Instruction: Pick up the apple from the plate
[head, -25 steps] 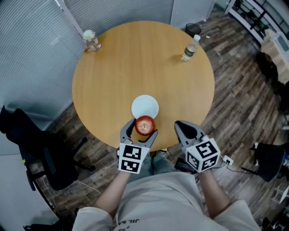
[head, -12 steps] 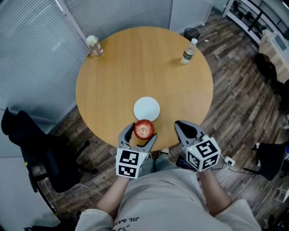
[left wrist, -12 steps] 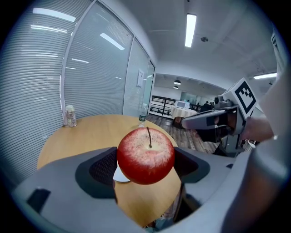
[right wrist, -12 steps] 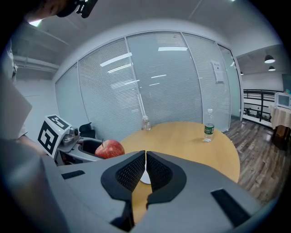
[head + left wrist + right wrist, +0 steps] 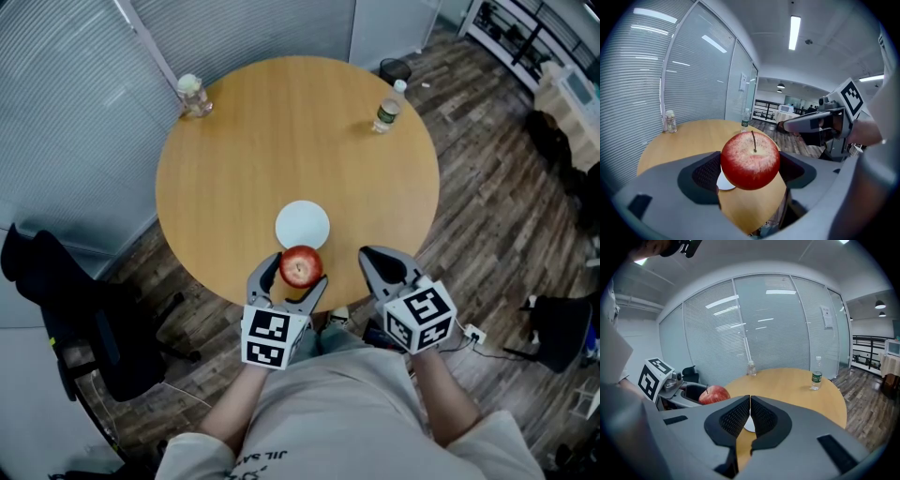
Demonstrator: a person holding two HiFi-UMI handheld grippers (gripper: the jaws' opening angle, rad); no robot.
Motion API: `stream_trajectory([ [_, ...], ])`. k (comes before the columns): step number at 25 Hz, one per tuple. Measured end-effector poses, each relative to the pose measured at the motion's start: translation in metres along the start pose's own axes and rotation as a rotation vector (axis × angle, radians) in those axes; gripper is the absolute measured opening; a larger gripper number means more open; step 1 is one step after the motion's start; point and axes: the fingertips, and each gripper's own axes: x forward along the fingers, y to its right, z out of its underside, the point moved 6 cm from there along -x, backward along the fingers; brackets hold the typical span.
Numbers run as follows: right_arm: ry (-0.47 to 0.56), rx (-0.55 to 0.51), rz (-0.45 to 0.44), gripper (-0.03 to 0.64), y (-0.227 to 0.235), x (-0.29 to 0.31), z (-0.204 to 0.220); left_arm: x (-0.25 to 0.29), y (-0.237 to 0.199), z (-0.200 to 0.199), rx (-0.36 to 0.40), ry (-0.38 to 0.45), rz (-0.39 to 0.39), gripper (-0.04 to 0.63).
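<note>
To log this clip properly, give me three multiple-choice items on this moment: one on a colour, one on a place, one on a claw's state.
1. What colour is the plate?
A) blue
B) white
C) black

2. Where is the apple?
A) on the plate
B) on the bare table
C) in the left claw

3. How is the right claw?
A) shut, empty
B) wide open
C) shut on the apple

Answers:
1 B: the head view shows it plain white.
2 C: the left gripper view shows the apple pinched between both jaws, off the plate.
3 A: the right gripper view shows the jaws meeting with nothing between them.
</note>
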Motion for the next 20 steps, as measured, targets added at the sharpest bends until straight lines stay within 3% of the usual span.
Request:
stream_trajectory([
  [20, 0.004, 0.002, 0.001, 0.031, 0.0023, -0.0052, 0.0001, -0.0015, 0.0052, -0.0001, 0.003, -0.004, 0.008, 0.385],
])
